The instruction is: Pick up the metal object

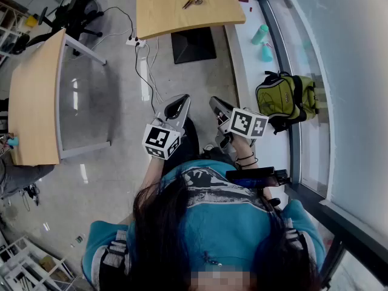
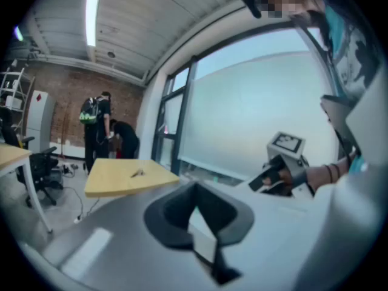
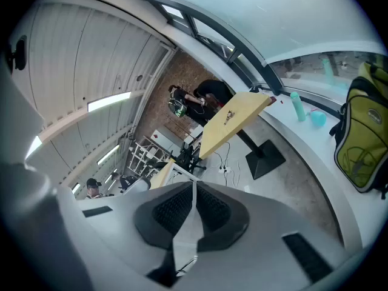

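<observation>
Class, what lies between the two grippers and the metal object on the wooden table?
Head view: grey floor, a black square base plate and loose cables, then the light wooden tabletop.

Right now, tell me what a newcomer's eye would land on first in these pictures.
First, the left claw and right claw, each carrying a black-and-white marker cube, held side by side in front of the person, both shut and empty. Next, the yellow-green backpack on the white ledge by the window at the right. Then the small metal object lying on the wooden table far ahead.
</observation>
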The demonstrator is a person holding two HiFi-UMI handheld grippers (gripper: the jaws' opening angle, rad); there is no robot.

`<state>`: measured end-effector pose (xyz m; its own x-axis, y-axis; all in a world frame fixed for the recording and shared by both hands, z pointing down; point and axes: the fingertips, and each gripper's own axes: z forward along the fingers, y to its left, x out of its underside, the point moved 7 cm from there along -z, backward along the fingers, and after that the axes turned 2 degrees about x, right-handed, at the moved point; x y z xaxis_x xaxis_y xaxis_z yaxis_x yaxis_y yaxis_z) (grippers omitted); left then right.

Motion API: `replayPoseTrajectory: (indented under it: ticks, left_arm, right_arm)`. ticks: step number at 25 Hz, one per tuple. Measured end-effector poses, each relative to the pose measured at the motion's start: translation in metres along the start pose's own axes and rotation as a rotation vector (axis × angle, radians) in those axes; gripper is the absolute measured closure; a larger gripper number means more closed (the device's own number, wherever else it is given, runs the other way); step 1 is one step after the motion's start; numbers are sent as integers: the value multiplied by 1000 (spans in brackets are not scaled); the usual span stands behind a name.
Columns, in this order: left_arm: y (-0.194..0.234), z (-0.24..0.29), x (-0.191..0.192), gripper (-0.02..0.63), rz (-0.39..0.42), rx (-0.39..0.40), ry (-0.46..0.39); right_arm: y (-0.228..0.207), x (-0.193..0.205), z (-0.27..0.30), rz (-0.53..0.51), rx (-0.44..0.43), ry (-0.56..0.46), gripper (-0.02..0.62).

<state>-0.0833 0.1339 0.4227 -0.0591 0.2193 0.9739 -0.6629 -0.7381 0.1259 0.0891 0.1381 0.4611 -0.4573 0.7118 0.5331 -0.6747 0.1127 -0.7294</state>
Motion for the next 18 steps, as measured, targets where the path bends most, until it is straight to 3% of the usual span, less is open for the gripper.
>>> replayPoseTrajectory:
  ticks: [10, 18]
  left_arm:
    - [143, 42, -46, 601, 21, 40, -31]
    - [234, 62, -58, 601, 7, 72, -30]
  right_arm:
    - [32, -78, 127, 27, 18, -12, 569]
    - [46, -120, 195, 61, 64, -46, 569]
